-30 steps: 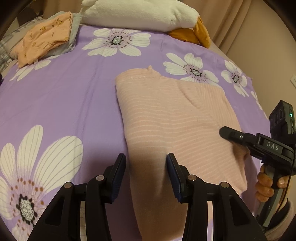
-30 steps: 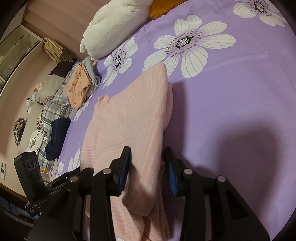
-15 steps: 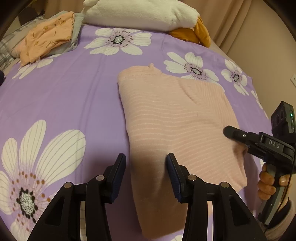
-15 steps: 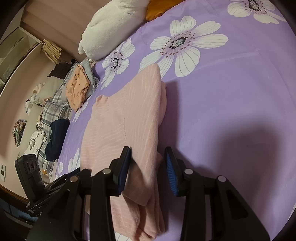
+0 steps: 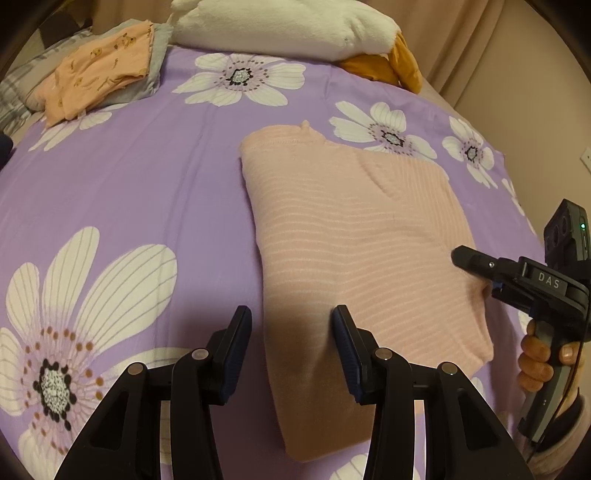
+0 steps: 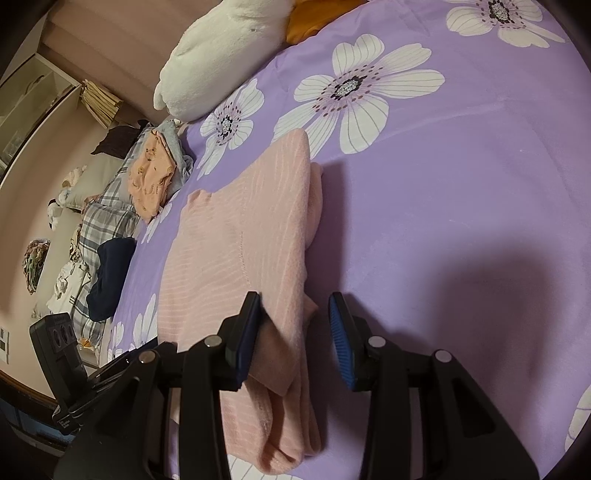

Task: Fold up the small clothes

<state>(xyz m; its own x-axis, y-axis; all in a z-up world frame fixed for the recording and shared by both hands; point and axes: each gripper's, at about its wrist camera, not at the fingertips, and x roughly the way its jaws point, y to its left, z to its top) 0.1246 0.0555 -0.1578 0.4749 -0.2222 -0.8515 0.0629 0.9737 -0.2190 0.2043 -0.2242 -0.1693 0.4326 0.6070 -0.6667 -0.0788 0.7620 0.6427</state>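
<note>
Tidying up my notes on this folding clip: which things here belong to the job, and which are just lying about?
In the job:
- pink striped garment
- left claw
- right claw

Lying about:
- white plush pillow
- orange printed garment
- mustard cloth
- plaid bedding
- navy item

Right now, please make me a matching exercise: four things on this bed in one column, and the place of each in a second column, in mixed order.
Things:
1. pink striped garment
2. orange printed garment
3. white plush pillow
4. right gripper

Places:
A. at the far end of the bed, against the curtain
B. on a grey folded piece, far left corner
C. at the pink garment's near right edge
D. folded flat in the middle of the purple sheet

Pairs: 1-D, 2-B, 3-A, 4-C
</note>
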